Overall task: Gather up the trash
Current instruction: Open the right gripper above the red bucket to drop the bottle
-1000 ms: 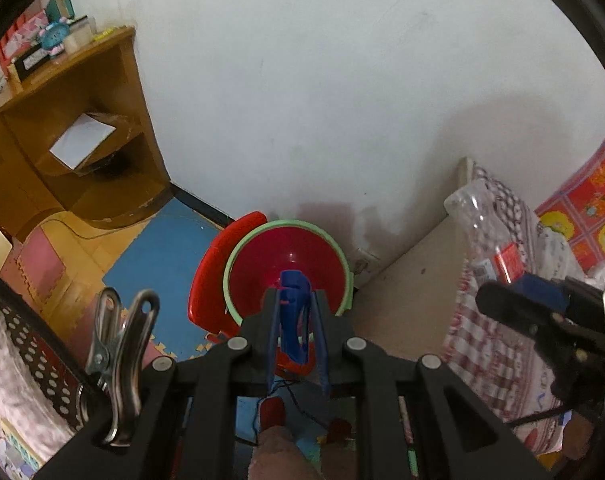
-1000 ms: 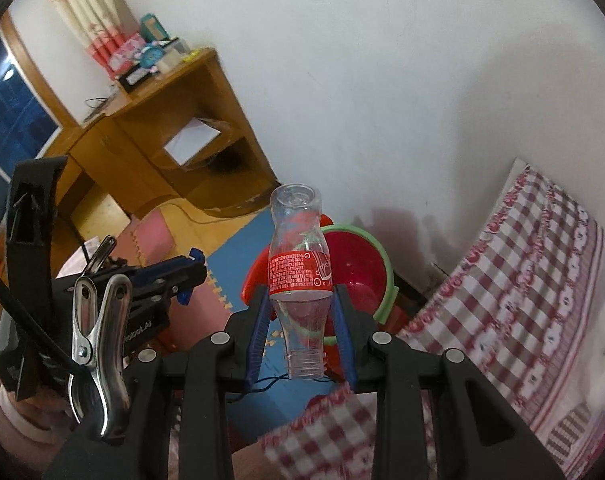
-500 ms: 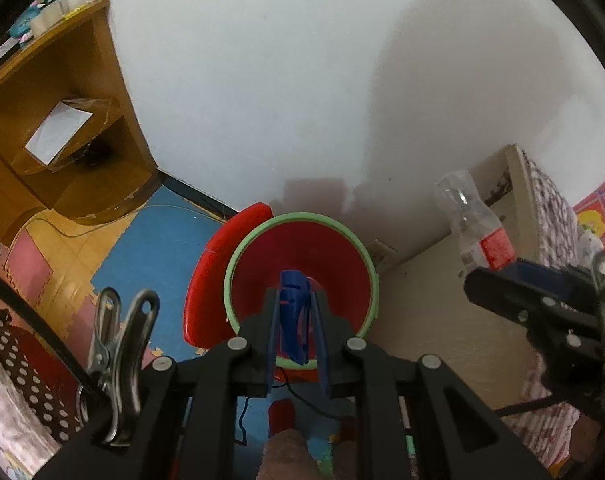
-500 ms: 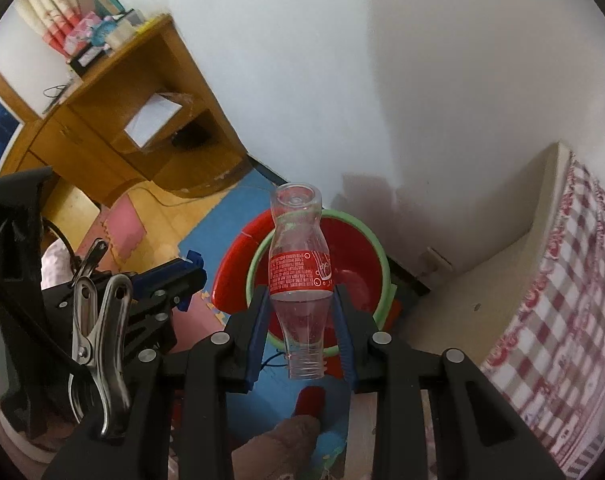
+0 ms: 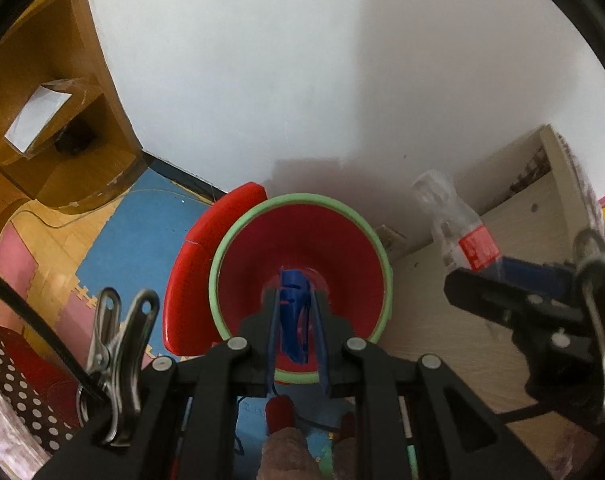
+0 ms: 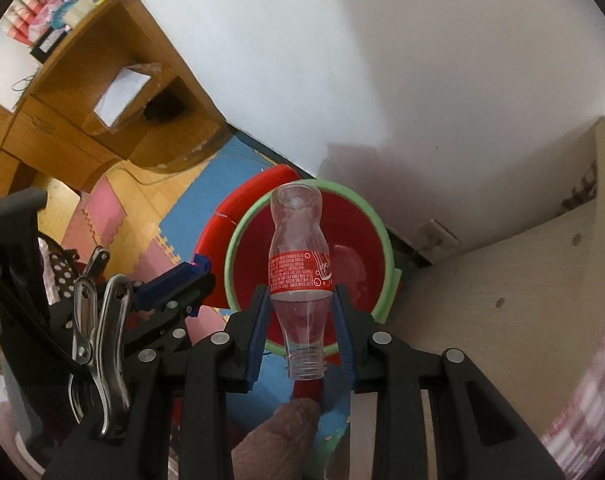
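A red bin with a green rim (image 5: 218,264) (image 6: 386,240) stands on the floor against the wall, its red lid (image 5: 190,280) leaning on its left side. My left gripper (image 5: 296,300) hangs over the bin's mouth, shut on a small blue piece of trash (image 5: 292,320). To its right, my right gripper (image 6: 301,296) is shut on a clear plastic bottle with a red label (image 6: 298,272). The bottle's neck points back at the camera and its base reaches out over the bin. The left wrist view shows the same bottle (image 5: 454,220) at the right.
A wooden desk (image 6: 102,92) with a sheet of paper on a shelf stands at the left. Blue and pink foam mats (image 5: 126,232) cover the floor. A beige bed side panel (image 6: 502,272) and checked cloth lie at the right. A person's foot (image 6: 278,432) is near the bin.
Both grippers have come down and closer to the bin, which now fills more of each view. The blue piece and the bottle stay gripped as before.
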`<move>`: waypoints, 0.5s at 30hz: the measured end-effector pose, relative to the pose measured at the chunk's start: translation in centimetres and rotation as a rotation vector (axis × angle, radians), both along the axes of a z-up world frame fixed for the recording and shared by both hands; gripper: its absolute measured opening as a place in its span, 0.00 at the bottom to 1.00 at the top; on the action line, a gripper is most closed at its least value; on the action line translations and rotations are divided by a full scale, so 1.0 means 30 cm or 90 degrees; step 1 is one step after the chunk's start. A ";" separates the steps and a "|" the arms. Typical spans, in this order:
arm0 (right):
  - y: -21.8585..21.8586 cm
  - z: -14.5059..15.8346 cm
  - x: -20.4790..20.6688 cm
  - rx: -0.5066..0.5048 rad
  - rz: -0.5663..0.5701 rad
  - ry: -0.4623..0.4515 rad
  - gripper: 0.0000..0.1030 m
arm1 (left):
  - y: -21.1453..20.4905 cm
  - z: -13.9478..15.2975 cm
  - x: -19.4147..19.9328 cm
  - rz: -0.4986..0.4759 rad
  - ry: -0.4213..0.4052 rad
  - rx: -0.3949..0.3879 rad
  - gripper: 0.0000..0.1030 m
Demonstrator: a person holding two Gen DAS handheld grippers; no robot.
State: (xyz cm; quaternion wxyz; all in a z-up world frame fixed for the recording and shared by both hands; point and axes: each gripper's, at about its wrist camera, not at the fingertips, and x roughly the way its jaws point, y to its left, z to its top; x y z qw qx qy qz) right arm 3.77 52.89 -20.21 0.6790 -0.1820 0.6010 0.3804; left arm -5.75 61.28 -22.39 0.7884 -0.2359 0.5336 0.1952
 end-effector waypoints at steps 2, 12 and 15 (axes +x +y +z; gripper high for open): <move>0.018 -0.027 0.003 -0.013 0.004 0.001 0.31 | 0.005 -0.037 0.003 0.002 0.005 -0.007 0.16; 0.049 -0.135 0.029 -0.053 -0.014 0.044 0.31 | 0.035 -0.159 0.020 0.017 0.022 -0.036 0.16; 0.062 -0.146 0.027 -0.059 -0.018 0.043 0.31 | 0.045 -0.179 0.020 0.018 0.026 -0.040 0.16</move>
